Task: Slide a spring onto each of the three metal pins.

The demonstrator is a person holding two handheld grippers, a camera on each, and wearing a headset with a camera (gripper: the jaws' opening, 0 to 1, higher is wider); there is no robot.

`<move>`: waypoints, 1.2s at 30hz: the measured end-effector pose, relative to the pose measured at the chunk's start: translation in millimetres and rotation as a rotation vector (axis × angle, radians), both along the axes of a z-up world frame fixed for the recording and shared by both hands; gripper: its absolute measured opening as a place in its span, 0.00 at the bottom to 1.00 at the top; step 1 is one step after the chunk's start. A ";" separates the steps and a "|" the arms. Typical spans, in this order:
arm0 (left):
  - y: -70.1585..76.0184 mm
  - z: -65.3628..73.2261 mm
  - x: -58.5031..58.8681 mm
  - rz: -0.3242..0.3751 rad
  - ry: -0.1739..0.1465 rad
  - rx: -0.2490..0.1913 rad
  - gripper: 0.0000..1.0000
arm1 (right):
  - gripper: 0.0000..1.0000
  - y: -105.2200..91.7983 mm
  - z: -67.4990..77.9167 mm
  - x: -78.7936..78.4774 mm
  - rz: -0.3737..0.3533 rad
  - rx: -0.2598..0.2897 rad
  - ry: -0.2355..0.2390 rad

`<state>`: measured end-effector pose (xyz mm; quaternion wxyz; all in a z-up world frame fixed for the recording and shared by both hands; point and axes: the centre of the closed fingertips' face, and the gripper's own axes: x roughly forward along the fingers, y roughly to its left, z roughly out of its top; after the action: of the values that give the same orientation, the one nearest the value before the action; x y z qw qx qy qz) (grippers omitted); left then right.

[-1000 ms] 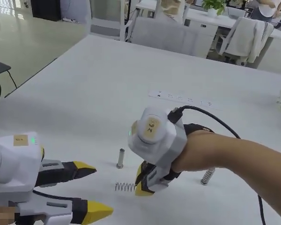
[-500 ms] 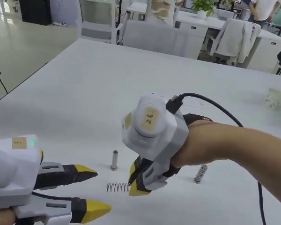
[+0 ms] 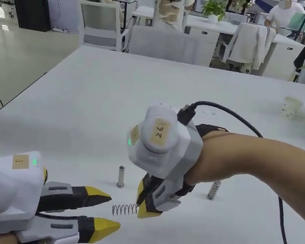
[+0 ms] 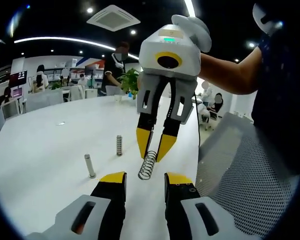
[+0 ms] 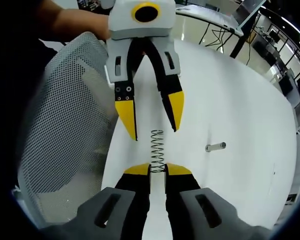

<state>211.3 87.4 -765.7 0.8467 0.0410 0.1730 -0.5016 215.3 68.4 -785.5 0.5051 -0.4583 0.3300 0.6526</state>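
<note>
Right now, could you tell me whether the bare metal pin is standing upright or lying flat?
Upright: the bare pin stands on its end on the table, its shaft vertical in the head view.

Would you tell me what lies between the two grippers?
A spring, pinched at one end by the right gripper, pointing toward the open left gripper; the right gripper view shows it.
</note>
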 end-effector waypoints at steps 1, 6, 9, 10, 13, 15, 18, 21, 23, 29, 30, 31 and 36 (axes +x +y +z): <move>-0.9 0.8 -0.1 -0.003 -0.004 -0.002 0.22 | 0.08 0.2 0.4 -0.8 0.006 0.001 0.001; -2.4 1.6 -0.6 -0.013 -0.011 -0.003 0.17 | 0.08 1.2 1.3 -1.4 0.014 0.006 -0.001; -3.0 2.0 -1.1 -0.017 -0.011 -0.008 0.15 | 0.08 2.1 2.0 -2.3 0.018 0.009 0.002; -3.0 1.9 -1.2 -0.019 -0.012 -0.007 0.14 | 0.08 2.2 2.1 -2.8 0.019 0.008 0.003; -3.3 2.2 -1.7 -0.023 -0.014 -0.008 0.12 | 0.08 2.7 2.3 -3.8 0.028 0.008 0.003; -3.6 2.8 -1.9 -0.026 -0.017 -0.011 0.10 | 0.08 3.0 2.4 -3.9 0.034 0.009 0.001; -3.8 3.2 -2.2 -0.031 -0.017 -0.015 0.07 | 0.08 3.8 3.1 -3.8 0.038 0.014 0.000; -3.8 3.1 -2.3 -0.033 -0.018 -0.014 0.05 | 0.08 3.6 3.4 -4.1 0.045 0.016 -0.002; -3.7 2.8 -2.4 -0.035 -0.019 -0.010 0.03 | 0.08 3.4 3.5 -4.7 0.051 0.017 -0.004; -5.0 2.9 -2.4 -0.039 -0.027 -0.007 0.03 | 0.08 2.4 4.1 -4.1 0.057 0.018 -0.007; -5.3 3.3 -2.5 -0.039 -0.029 -0.011 0.02 | 0.08 2.2 4.2 -4.0 0.058 0.018 -0.008; -5.6 3.8 -2.6 -0.041 -0.031 -0.015 0.03 | 0.08 1.9 4.3 -3.9 0.058 0.018 -0.008; -6.9 3.9 -3.1 -0.048 -0.025 -0.019 0.02 | 0.08 0.9 4.5 -4.3 0.056 0.019 -0.006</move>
<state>208.2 80.5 -761.8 0.8368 0.0437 0.1565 -0.5228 211.0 69.3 -781.0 0.4920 -0.4647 0.3094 0.6681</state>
